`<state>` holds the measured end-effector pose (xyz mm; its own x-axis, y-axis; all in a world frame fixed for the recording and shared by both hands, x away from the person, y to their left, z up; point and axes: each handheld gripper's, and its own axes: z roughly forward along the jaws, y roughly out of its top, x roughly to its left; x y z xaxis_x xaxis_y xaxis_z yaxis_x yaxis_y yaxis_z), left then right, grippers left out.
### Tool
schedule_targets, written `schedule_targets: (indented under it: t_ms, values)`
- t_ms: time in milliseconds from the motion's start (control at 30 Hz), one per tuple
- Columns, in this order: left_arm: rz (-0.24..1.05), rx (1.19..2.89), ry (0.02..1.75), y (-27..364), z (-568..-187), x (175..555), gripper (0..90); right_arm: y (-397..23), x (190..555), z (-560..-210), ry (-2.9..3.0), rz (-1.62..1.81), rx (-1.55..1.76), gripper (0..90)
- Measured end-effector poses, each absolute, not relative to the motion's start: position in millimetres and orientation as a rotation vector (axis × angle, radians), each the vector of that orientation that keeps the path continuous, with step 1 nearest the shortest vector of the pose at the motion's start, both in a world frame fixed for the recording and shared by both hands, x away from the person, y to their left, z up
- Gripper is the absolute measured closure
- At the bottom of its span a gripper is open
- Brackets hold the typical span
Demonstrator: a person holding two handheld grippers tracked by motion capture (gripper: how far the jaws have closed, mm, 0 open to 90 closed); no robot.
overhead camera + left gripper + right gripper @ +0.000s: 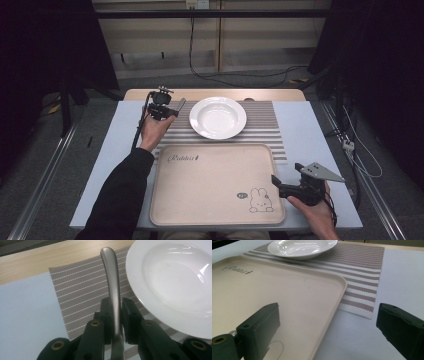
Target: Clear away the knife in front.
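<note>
Left claw (pixel 172 108) gripping what looks like cutlery (pixel 180 105), beside white bowl (pixel 218 117)

Working end of the utensil (pixel 113 287) hidden behind the left gripper (pixel 115 315) and cut by the bottom edge in the left gripper view, so spoon, fork or knife cannot be told; in the high view too small to tell, only a thin grey handle (pixel 180 105). Plate (pixel 172 282) cut off at the top and right edges there. Tray (pixel 274 305) cut by the left and bottom edges in the right gripper view, its rabbit drawing mostly hidden behind one jaw. Tray lettering (pixel 184 158) too small to read with certainty. Right forearm cut at the bottom edge of the high view.
</note>
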<state>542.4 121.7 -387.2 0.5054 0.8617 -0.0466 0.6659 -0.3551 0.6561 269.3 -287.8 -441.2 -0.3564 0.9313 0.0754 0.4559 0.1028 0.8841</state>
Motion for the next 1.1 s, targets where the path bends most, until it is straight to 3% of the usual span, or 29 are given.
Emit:
schedule_targets:
  t_ms: [800,1100]
  values:
    - [0.429,2.148,1.162,120.3,-372.2,486.5,79.9,-287.0,269.7,-441.3,1.871,1.198,1.35,4.8]
    - [0.352,2.16,1.121,122.3,-375.9,460.7,79.9,-286.5,270.0,-441.2,1.873,1.195,1.348,4.8]
